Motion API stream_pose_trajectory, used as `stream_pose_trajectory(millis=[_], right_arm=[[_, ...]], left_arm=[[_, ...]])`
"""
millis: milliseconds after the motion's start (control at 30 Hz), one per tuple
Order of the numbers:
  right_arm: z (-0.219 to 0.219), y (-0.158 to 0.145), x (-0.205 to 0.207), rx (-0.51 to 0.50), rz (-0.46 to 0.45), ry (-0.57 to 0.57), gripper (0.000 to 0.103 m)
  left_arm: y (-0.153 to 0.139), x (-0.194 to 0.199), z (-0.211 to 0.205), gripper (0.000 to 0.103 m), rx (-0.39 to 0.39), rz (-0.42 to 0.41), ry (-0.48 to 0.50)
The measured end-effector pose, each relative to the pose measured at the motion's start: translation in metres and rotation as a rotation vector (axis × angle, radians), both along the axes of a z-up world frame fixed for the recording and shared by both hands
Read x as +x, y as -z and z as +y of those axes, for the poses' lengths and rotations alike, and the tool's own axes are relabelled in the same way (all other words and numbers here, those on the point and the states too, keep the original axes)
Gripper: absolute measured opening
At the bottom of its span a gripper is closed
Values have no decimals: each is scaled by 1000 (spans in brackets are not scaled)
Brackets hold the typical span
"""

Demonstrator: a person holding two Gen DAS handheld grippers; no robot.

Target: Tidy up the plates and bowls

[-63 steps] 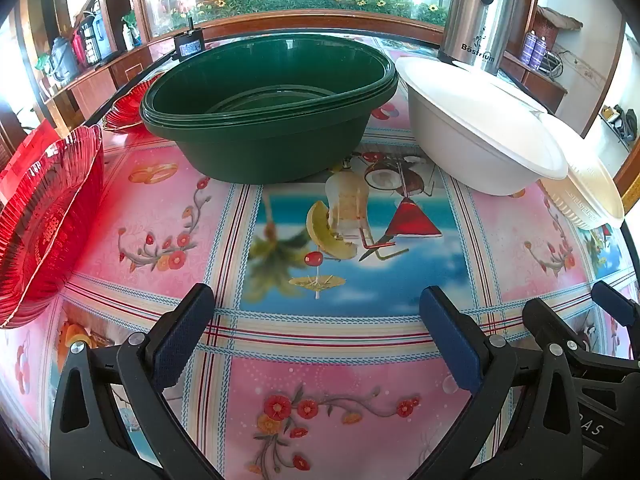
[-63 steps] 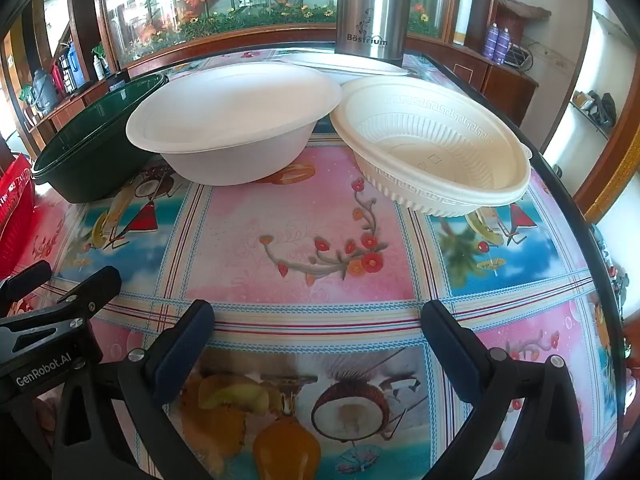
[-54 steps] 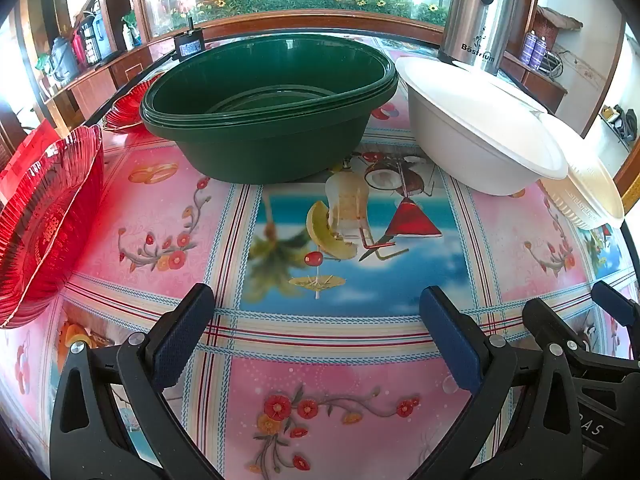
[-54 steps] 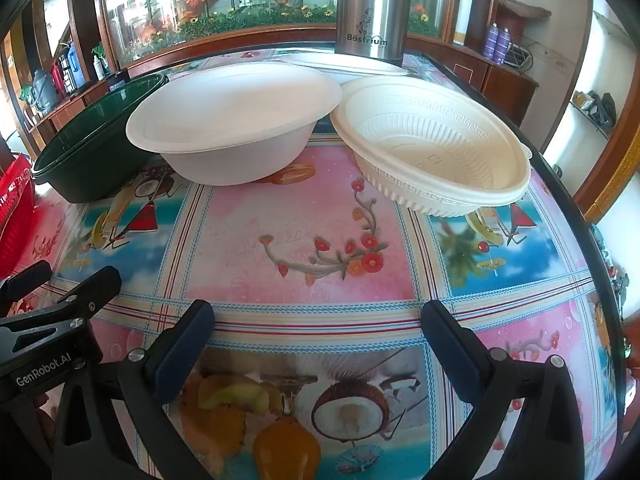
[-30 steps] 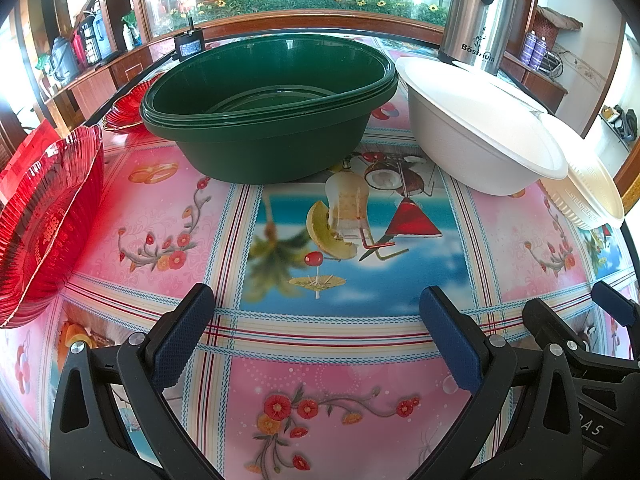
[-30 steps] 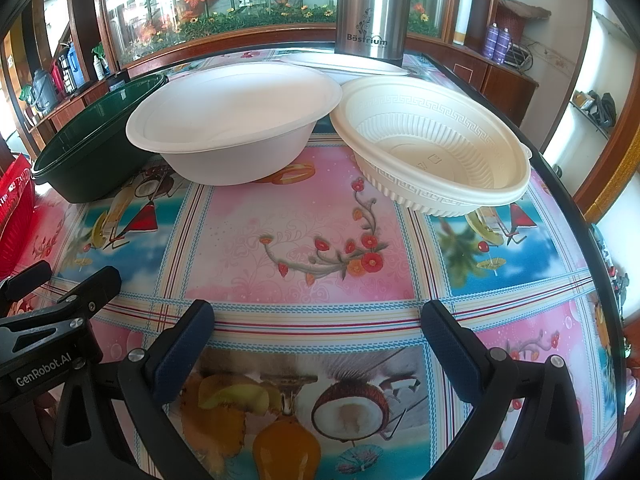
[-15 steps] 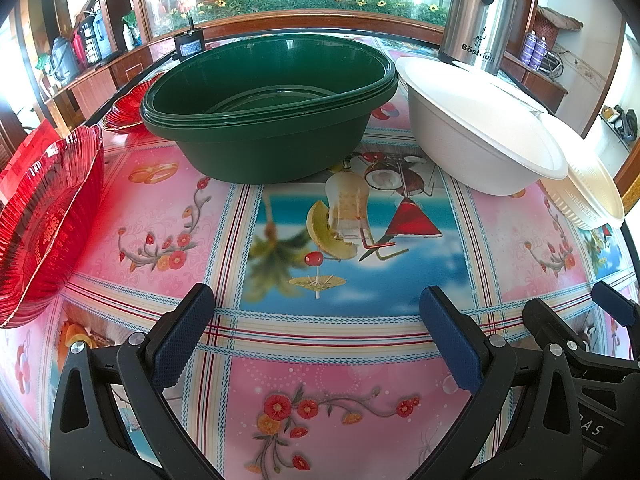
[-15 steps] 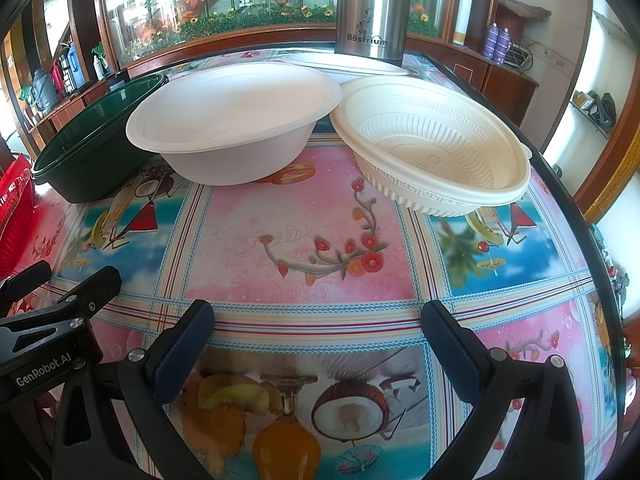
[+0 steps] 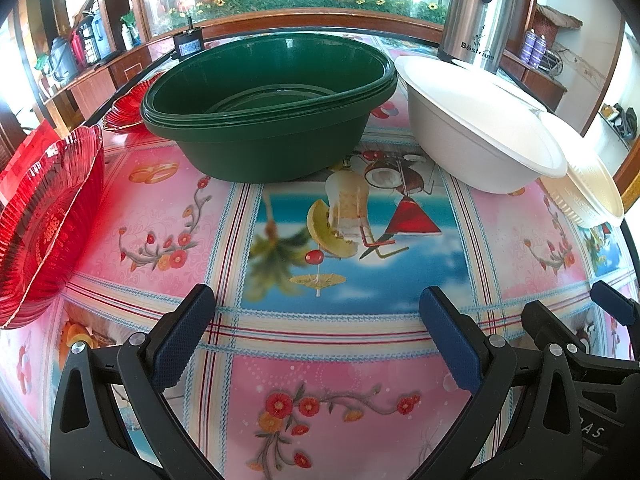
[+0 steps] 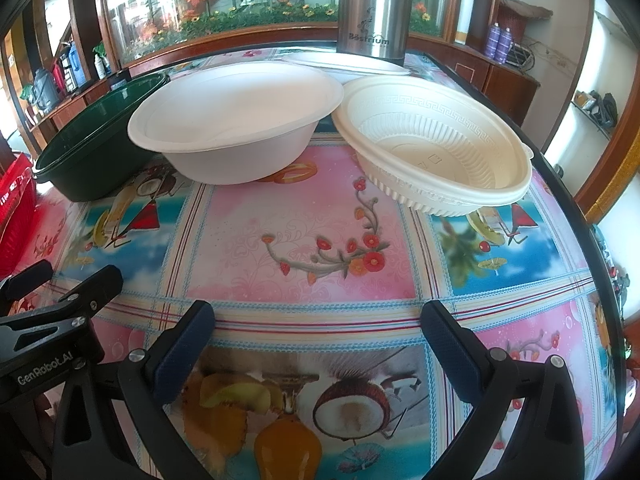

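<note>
Writing: the steel flask (image 10: 374,8) at the far table edge reads "Bestrium"; the left gripper's body, seen from the right wrist, reads "GenRobot.AI"; pale lettering inside the red dish is too blurred to read.
Left gripper (image 9: 316,332): jaws wide, nothing between them, low over the flowered table (image 9: 320,380).
Right gripper (image 10: 318,338): jaws wide and holding nothing, just beside the left gripper, over the near part of the table.
Green bowls (image 9: 264,108): a nested stack, deep and dark, rims layered, at the far middle ahead of the left gripper.
White bowl (image 10: 236,120): matte, smooth, wide flat rim, just right of the green bowls.
Cream bowl (image 10: 436,144): ribbed wall, key-pattern band on the rim, right of the white bowl with rims close or overlapping; near the table's right edge.
White plate (image 10: 348,64): flat, behind the two pale bowls, in front of the flask.
Red dish (image 9: 44,216): clear ribbed red plastic, tilted up at the left table edge.
Second red dish (image 9: 126,110): behind it, left of the green bowls.
Open room: bare patterned cloth between both grippers and the row of bowls.
</note>
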State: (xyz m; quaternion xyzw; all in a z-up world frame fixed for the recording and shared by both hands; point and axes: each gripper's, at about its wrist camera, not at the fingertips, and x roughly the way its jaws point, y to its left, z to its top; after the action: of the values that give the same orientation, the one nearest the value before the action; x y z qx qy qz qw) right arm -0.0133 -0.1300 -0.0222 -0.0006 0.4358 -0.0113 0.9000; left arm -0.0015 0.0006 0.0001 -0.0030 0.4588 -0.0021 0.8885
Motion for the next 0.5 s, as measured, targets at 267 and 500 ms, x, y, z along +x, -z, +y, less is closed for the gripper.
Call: stream_pose_trajectory(millis=[267, 500], right_arm=[[7, -17, -20, 60, -38, -38, 102], [46, -42, -26, 112, -56, -166, 102]], left_arm=[[-17, -33, 11, 103, 14, -32, 27], [-54, -53, 63, 103, 18, -92, -6]])
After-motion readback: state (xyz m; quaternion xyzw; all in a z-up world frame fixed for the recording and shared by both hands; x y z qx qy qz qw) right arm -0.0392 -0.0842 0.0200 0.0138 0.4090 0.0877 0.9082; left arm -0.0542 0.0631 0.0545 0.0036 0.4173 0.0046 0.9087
